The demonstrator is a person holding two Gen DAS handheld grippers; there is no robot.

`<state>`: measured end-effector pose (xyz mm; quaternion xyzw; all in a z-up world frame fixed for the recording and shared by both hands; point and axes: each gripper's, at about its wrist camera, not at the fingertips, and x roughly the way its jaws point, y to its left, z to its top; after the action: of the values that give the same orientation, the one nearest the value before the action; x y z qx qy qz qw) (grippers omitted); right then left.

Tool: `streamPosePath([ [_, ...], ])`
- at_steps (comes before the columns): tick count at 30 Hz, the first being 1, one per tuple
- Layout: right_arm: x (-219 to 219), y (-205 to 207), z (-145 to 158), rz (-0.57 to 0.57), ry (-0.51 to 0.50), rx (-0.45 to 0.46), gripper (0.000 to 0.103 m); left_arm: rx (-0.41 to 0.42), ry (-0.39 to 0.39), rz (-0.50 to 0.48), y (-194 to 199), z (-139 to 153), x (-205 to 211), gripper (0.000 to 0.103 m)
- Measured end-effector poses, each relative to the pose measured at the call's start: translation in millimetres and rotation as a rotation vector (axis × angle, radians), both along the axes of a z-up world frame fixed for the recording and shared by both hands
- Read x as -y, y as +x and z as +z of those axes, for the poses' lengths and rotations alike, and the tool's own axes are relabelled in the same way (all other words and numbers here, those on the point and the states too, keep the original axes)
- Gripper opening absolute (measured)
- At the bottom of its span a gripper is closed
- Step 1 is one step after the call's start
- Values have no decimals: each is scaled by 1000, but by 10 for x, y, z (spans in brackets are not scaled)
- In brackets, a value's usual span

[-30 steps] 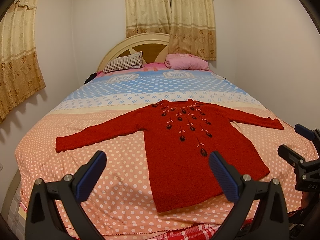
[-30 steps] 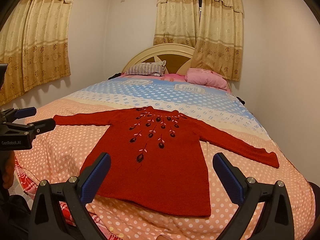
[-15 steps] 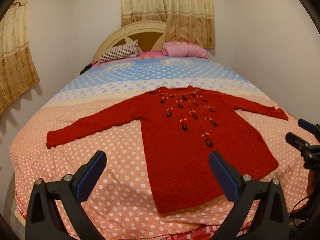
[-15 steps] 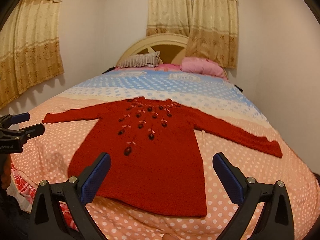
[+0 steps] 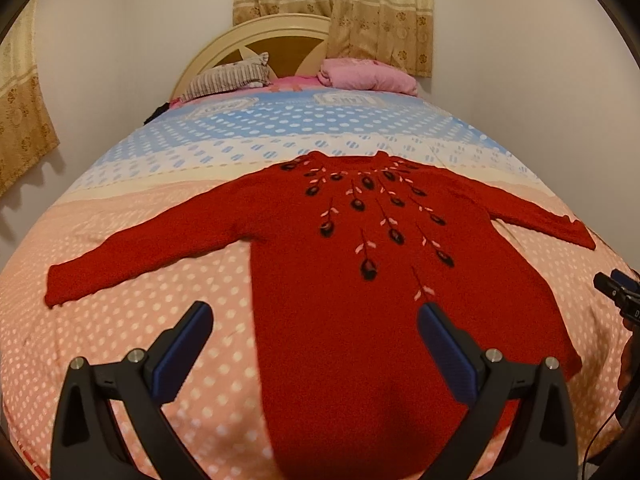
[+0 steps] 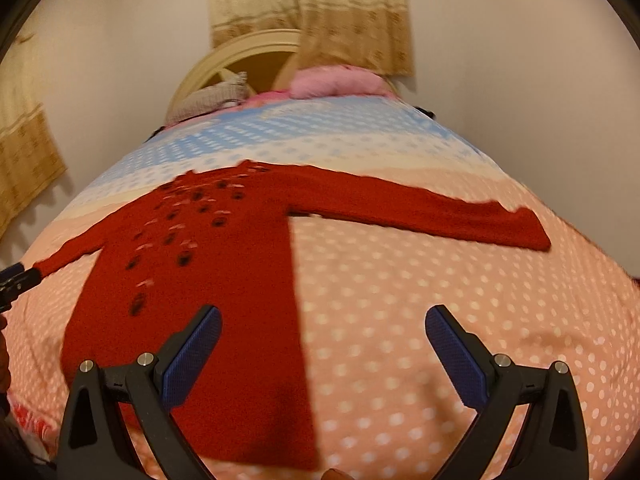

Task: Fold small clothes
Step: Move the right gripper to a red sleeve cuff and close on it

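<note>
A red knit sweater (image 5: 360, 280) with dark embroidered flowers lies flat, face up, on the bed, both sleeves spread out. My left gripper (image 5: 314, 344) is open and empty, hovering above the sweater's lower left side. My right gripper (image 6: 322, 344) is open and empty, hovering above the sweater's lower right edge (image 6: 296, 320) and the bedsheet beside it. The right sleeve (image 6: 460, 216) stretches out to the right in the right wrist view. The other gripper's tip shows at the edge of each view (image 5: 616, 292) (image 6: 16, 278).
The bed has a pink and blue polka-dot sheet (image 5: 160, 320). A striped pillow (image 5: 228, 80) and a pink pillow (image 5: 368, 76) lie by the cream headboard (image 5: 256, 36). Walls and curtains (image 5: 384, 12) surround the bed.
Both grippers have moved forward and lower toward the sweater, which looks larger. The right gripper has shifted toward the sweater's right side. Jaws stay open.
</note>
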<state>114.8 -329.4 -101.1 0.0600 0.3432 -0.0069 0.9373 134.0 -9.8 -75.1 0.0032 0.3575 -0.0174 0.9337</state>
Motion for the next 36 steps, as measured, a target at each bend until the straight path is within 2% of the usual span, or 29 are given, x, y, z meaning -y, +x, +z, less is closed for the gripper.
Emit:
streamPosePath([
  [11, 939, 415, -202, -182, 123, -63, 102, 24, 18, 65, 460, -213, 45, 103],
  [16, 1523, 543, -236, -312, 206, -79, 102, -4, 44, 104, 583, -390, -15, 103],
  [18, 1755, 591, -255, -359, 244, -85, 97, -7, 39, 119, 595, -430, -67, 103],
  [20, 1967, 648, -291, -396, 284, -94, 82, 1, 50, 139, 592, -444, -111, 103],
  [23, 2302, 729, -356, -471, 342, -105, 78, 13, 55, 153, 564, -449, -154, 103],
  [26, 2523, 851, -404, -527, 354, -112, 73, 25, 85, 156, 562, -449, -139, 103],
  [30, 2756, 966, -483, -583, 343, -135, 71, 33, 83, 151, 560, -445, -146, 103],
  [36, 2902, 1193, -604, -575, 310, -174, 71, 18, 78, 145, 590, -477, -160, 103],
])
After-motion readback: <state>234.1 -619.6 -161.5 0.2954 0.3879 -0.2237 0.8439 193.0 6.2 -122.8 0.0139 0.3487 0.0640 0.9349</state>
